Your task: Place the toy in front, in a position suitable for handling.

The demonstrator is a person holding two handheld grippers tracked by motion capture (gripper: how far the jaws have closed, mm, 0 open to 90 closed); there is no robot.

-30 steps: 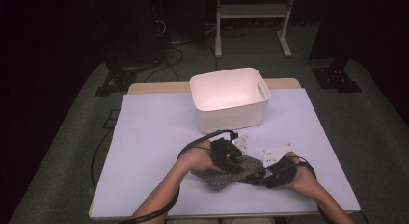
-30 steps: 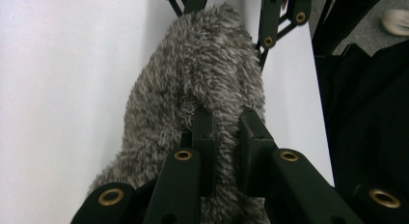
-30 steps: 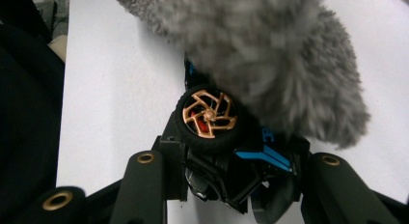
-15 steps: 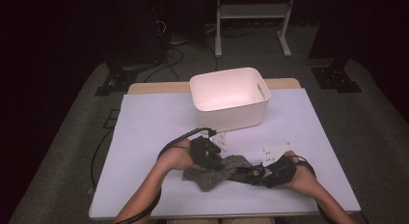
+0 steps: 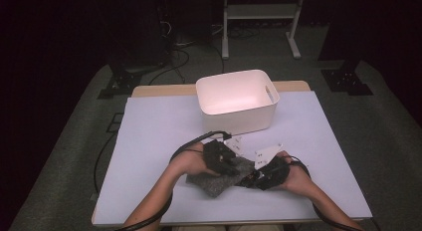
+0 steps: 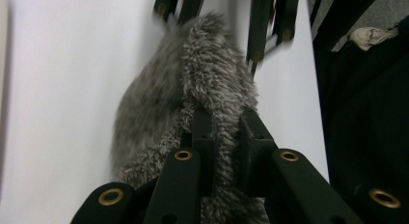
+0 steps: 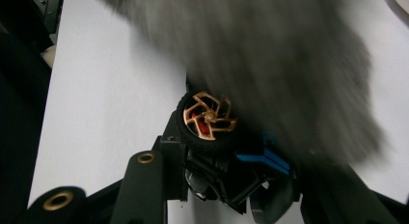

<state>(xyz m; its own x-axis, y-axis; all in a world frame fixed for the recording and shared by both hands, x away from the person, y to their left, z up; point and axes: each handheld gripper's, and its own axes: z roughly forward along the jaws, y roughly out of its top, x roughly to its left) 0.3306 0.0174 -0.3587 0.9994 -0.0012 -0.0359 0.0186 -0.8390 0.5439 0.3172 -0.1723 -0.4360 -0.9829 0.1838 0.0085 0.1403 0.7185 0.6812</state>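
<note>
Left gripper point(image 6: 223, 137) clamping furry cloth point(image 6: 193, 89) (moved back right), right gripper point(image 7: 231, 156) holding toy car point(image 7: 217, 132)

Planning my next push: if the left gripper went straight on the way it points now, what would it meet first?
Probably the right gripper: its black jaws stand just past the grey furry cloth that the left gripper is clamping. Depth is unclear.
</note>
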